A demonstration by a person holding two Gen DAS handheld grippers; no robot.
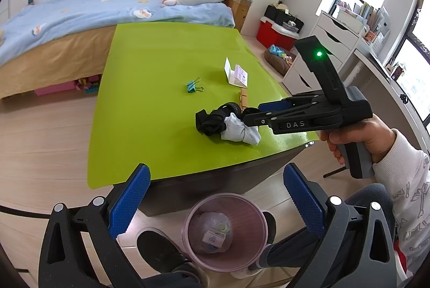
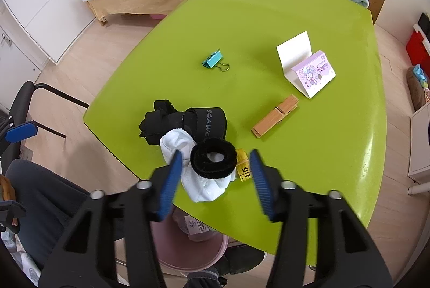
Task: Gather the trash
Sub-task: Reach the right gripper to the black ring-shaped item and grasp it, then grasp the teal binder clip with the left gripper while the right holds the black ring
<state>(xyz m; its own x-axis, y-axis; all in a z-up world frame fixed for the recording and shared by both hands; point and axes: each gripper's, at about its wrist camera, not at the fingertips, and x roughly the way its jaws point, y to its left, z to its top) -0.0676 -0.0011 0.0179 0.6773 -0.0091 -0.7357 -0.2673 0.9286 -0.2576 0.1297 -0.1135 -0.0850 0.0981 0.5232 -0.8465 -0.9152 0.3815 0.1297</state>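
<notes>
Grasp step: right gripper (image 2: pixel 215 177), jaws partly apart and not yet pinching, straddles the black hair scrunchie (image 2: pixel 213 158) at the green worktop's (image 2: pixel 268 19) 6 o'clock edge. Left gripper (image 1: pixel 215 196) hangs wide, empty. Next, I judge: clamp, then carry to the pink bin (image 1: pixel 225 231) below.

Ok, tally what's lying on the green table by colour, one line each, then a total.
Black: 2, the rolled strap and the fuzzy ring
White: 2, the sock and the folded card
Teal: 1, the binder clip
Wood: 1, the clothespin
Yellow: 1, the tape measure
Total: 7
</notes>
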